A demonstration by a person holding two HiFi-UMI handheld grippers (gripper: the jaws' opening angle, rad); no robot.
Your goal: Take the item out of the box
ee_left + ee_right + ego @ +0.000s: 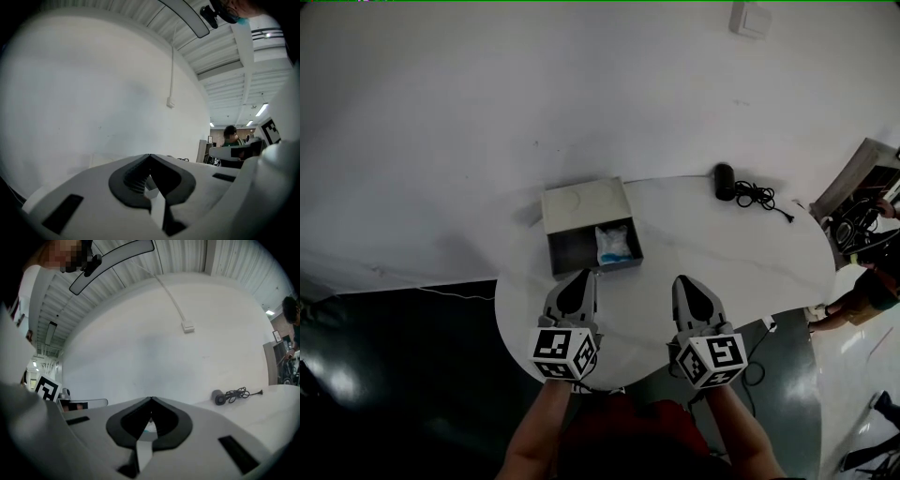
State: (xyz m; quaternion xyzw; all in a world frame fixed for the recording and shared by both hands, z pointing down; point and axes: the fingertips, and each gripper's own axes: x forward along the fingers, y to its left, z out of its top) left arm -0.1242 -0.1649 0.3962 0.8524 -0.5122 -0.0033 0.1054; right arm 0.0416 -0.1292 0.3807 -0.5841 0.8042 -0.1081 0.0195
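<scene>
White round table [750, 281] before a white wall [487, 94], dark floor [394, 375].

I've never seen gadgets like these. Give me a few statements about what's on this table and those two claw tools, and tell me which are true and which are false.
1. The box stands open. True.
2. The plastic packet lies outside the box. False: it lies inside the box, at its right side.
3. The left gripper and the right gripper both have their jaws together and hold nothing. True.
4. The black device with its cable touches the box. False: it sits apart from the box, toward the far right of the table.
</scene>
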